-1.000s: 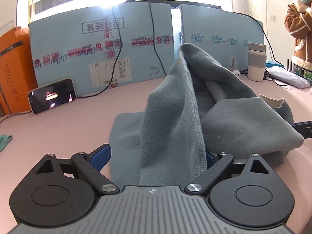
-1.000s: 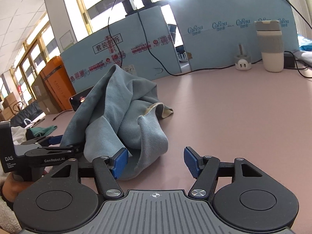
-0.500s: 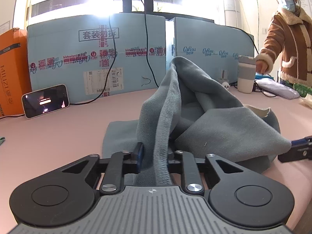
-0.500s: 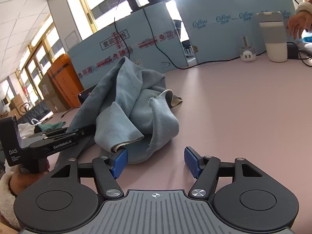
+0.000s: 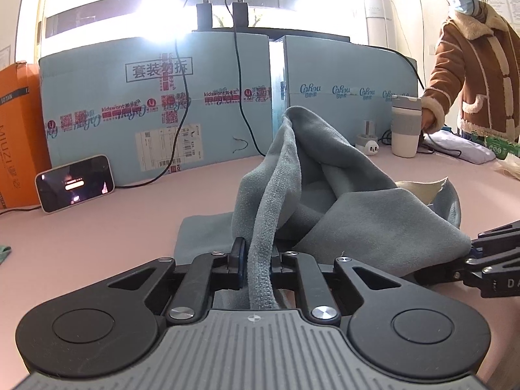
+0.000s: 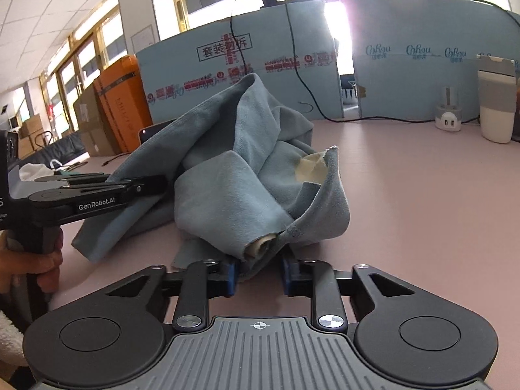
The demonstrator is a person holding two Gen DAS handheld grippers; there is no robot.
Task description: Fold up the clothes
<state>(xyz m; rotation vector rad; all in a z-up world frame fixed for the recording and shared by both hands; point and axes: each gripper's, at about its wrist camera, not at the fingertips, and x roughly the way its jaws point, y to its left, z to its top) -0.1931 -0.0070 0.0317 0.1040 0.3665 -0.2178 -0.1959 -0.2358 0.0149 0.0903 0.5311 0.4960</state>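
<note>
Left claw and right claw point slightly downward, jaws closing on pinched cloth.

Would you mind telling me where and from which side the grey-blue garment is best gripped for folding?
By its edges, low, coming in level from the near side. The garment lies heaped, and its hems trail toward both grippers. The left gripper is shut on a rolled hem; the right gripper is closing with a bunched corner between its jaws. That should let the heap be drawn out flat on the table.
</note>
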